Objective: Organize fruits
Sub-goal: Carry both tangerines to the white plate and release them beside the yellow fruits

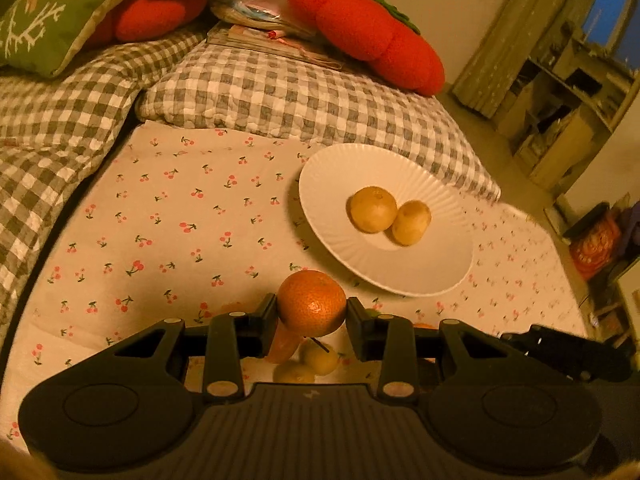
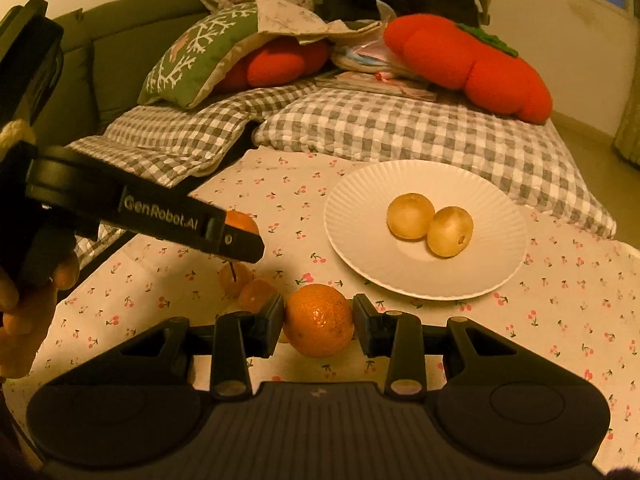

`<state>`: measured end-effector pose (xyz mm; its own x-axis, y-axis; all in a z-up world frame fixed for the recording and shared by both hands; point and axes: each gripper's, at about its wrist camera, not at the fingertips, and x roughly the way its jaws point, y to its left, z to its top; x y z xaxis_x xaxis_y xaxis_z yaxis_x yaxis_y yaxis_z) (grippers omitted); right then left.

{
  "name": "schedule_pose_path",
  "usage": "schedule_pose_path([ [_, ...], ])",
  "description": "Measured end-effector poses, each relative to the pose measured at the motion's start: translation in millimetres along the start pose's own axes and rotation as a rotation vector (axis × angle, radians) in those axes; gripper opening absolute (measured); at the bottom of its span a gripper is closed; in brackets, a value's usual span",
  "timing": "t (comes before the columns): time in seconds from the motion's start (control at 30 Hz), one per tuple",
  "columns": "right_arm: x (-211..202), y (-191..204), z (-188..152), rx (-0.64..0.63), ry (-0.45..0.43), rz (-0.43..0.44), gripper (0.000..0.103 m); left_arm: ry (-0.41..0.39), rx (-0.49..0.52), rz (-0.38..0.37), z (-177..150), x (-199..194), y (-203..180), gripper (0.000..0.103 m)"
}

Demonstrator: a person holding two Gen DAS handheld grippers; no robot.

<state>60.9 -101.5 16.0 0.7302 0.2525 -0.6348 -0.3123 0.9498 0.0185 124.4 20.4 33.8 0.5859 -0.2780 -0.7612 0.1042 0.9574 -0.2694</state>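
Left wrist view: the left hand-held gripper [image 1: 312,314] pinches an orange [image 1: 312,304], the right hand-held gripper [image 2: 319,322] pinching another orange [image 2: 319,320].

Only one piece of writing can be read: "GenRobot.AI", in pale letters along the black side of the left tongs [image 2: 244,240], seen from the right wrist view where that tool reaches in from the left edge. The lettering runs lengthwise down the arm toward its tip, tilted with the arm's slope. In the left wrist view no text is legible anywhere. The papers and booklets [image 2: 376,80] piled on the checked bedding carry marks too blurred to read, and the green cushion [image 2: 192,60] bears only a white branching pattern, not letters.
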Motion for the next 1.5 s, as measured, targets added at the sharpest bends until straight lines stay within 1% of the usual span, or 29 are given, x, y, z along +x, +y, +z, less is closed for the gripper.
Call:
schedule_pose_path([
  [0.13,-6.8,-18.2,7.6,0.055,-0.023,-0.024,0.034,-0.022,-0.004,-0.015,5.4,-1.6,-4.4,0.023],
  [0.23,-15.1,-46.9,16.6,0.158,-0.05,-0.065,0.034,-0.034,-0.001,-0.03,8.9,0.4,-10.9,0.023],
  [0.33,-17.3,-72.7,18.6,0.258,-0.063,-0.097,0.034,-0.036,0.012,-0.04,11.6,7.0,-19.0,0.023],
  [0.47,-8.3,-93.3,14.8,0.337,-0.057,-0.117,0.034,-0.041,0.027,-0.07,15.4,19.0,-28.9,0.023],
  [0.6,5.9,-92.8,14.8,0.312,-0.059,-0.131,0.034,-0.048,0.044,-0.09,18.3,35.0,-38.3,0.023],
  [0.8,14.1,-83.9,17.5,0.212,-0.086,-0.12,0.034,-0.029,0.036,-0.135,19.7,54.2,-41.6,0.023],
  [0.9,23.2,-80.3,18.6,0.175,-0.075,-0.134,0.034,-0.031,0.043,-0.133,21.1,58.0,-40.7,0.023],
  [1.0,28.2,-81.1,18.3,0.17,-0.066,-0.124,0.034,-0.027,0.046,-0.132,22.2,63.1,-37.8,0.023],
  [1.13,32.5,-80.2,17.4,0.164,-0.054,-0.127,0.035,-0.016,0.026,-0.134,23.0,70.7,-33.1,0.023],
  [1.33,28.1,-81.0,17.0,0.184,-0.074,-0.127,0.036,-0.009,0.027,-0.126,22.9,75.9,-32.5,0.024],
  [1.37,27.2,-82.1,17.4,0.196,-0.077,-0.122,0.038,-0.008,0.026,-0.127,23.1,75.5,-32.3,0.024],
  [1.47,23.3,-84.8,18.2,0.222,-0.08,-0.123,0.038,-0.013,0.009,-0.13,24.2,72.6,-30.3,0.029],
  [1.5,21.4,-85.5,18.7,0.227,-0.082,-0.127,0.038,-0.014,0.0,-0.132,24.8,70.8,-29.3,0.032],
])
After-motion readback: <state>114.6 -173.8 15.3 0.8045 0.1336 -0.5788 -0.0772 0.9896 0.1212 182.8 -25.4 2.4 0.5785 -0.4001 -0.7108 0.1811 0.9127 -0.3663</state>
